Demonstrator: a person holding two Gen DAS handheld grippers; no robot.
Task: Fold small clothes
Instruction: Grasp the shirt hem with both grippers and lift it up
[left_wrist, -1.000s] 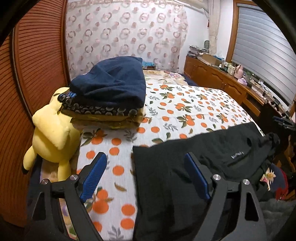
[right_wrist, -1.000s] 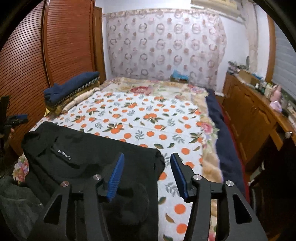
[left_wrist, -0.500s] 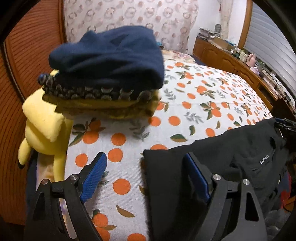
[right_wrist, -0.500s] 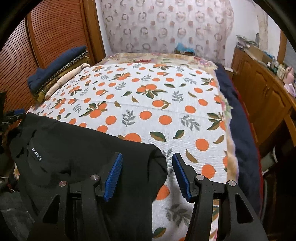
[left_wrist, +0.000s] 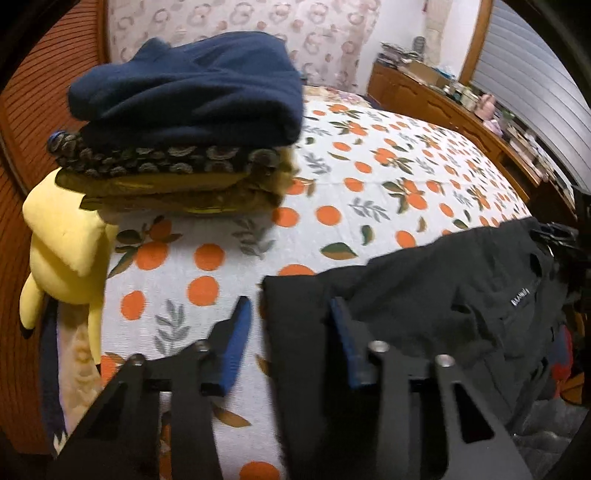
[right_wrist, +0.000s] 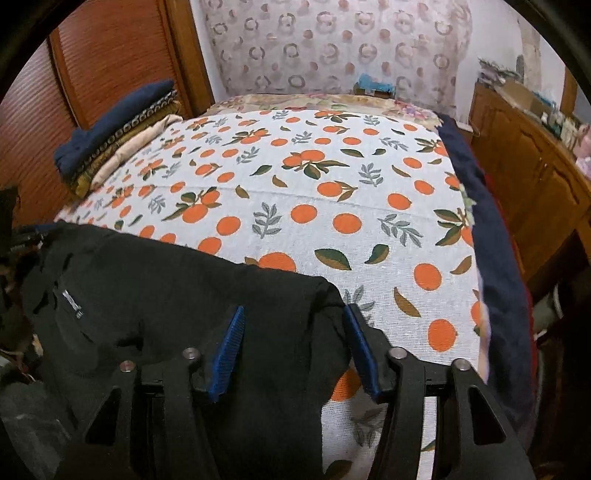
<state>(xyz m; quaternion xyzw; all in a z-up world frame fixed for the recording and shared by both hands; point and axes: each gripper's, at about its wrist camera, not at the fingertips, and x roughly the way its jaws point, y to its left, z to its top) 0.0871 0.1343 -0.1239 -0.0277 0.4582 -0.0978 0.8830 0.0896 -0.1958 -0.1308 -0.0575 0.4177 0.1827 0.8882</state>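
A black garment (left_wrist: 436, 295) lies across the near edge of the orange-print bedspread (left_wrist: 369, 177); it also shows in the right wrist view (right_wrist: 166, 295). My left gripper (left_wrist: 291, 317) is open, its jaws astride the garment's left corner, with the cloth edge between the blue pads. My right gripper (right_wrist: 295, 325) is open, its jaws astride the garment's right corner. Neither is closed on the cloth.
A stack of folded clothes (left_wrist: 184, 122) with a navy piece on top sits at the bed's left side, also seen in the right wrist view (right_wrist: 114, 136). A yellow plush toy (left_wrist: 62, 251) hangs beside it. A wooden dresser (right_wrist: 535, 177) runs along the right.
Both grippers have moved forward and lower over the garment's corners. The left gripper's jaws have narrowed around the cloth edge.
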